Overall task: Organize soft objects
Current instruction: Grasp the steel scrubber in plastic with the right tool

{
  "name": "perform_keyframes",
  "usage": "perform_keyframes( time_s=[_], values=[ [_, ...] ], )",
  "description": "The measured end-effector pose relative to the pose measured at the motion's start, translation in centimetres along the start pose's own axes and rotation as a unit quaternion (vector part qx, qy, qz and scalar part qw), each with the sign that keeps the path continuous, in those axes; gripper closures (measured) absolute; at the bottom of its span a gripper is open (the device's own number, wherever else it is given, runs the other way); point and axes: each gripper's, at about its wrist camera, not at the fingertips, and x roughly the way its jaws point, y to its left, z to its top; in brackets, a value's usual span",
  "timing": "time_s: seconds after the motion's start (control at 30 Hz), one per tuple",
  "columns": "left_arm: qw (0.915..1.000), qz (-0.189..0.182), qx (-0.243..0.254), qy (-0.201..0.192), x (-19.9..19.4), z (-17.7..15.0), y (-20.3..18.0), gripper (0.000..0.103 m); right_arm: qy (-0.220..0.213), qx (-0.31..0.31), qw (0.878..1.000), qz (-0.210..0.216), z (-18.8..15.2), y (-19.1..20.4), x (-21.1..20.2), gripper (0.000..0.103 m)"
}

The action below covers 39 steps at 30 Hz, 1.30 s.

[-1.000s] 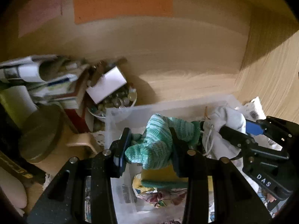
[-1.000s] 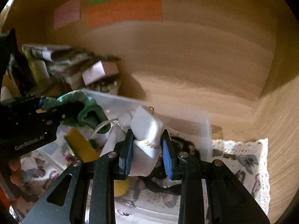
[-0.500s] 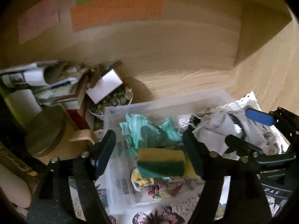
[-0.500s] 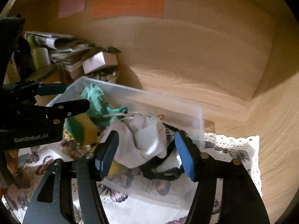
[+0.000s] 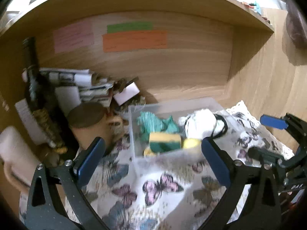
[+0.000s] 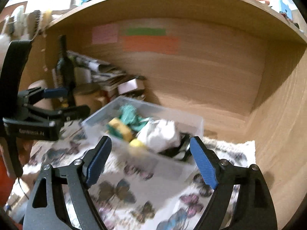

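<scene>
A clear plastic bin point(image 5: 134, 149) point(image 6: 199, 123) stands on a butterfly-print cloth point(image 5: 163, 187) point(image 6: 134, 189) inside a wooden shelf. In it lie a green knitted cloth point(image 5: 155, 123) point(image 6: 128, 113), a yellow-and-green sponge point(image 5: 165, 140) point(image 6: 120, 128), a white pouch point(image 5: 201, 122) point(image 6: 161, 134) with a black cord, and a small yellow item point(image 5: 191, 143) point(image 6: 137, 143). My left gripper point(image 5: 151, 157) is open and empty, back from the bin's near wall. My right gripper point(image 6: 149, 157) is open and empty, also short of the bin. Each gripper shows in the other's view point(image 5: 276, 132) point(image 6: 59, 103).
Left of the bin stand a lidded jar point(image 5: 86, 118) point(image 6: 88, 95), a dark bottle point(image 5: 33, 88) point(image 6: 64, 67), stacked papers point(image 5: 76, 84) and a small white box point(image 5: 126, 93) point(image 6: 128, 85). Coloured labels point(image 5: 134, 40) are stuck on the back wall. The shelf's side wall point(image 6: 278, 134) is at right.
Both grippers let go of the green cloth and white pouch, which dropped into the bin. Both have since pulled back and up, with jaws wide open.
</scene>
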Motion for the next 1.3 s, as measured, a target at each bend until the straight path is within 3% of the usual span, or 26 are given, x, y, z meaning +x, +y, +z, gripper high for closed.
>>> perform_keyframes(
  time_s=[0.33, 0.6, 0.7, 0.77, 0.93, 1.3],
  values=[
    [0.9992, 0.021, -0.012, 0.032, -1.5, -4.9, 0.3, 0.001, 0.095, 0.019, 0.990, 0.104, -6.2, 3.6, 1.1, 0.021],
    [0.9964, 0.022, -0.048, 0.066, -1.5, -8.3, 0.6, 0.001, 0.149, 0.012, 0.978, 0.143, -9.3, 6.2, 2.9, 0.022],
    [0.9950, 0.020, -0.066, 0.072, -1.6, -8.9, 1.1, 0.001, 0.154, 0.011, 0.977, 0.149, -9.8, 6.6, 3.1, 0.040],
    [0.9944, 0.018, -0.073, 0.074, -1.5, -9.0, 1.3, 0.001, 0.147, 0.017, 0.978, 0.148, -9.7, 6.5, 3.0, 0.062],
    [0.9949, 0.016, -0.073, 0.068, -1.6, -8.6, 1.3, 0.001, 0.133, 0.028, 0.980, 0.148, -9.1, 6.0, 2.5, 0.077],
    [0.9970, 0.013, -0.074, 0.016, -2.5, -6.3, 1.3, 0.001, 0.020, 0.023, 0.997, 0.071, -1.8, 2.6, 1.2, 0.080]
  ],
)
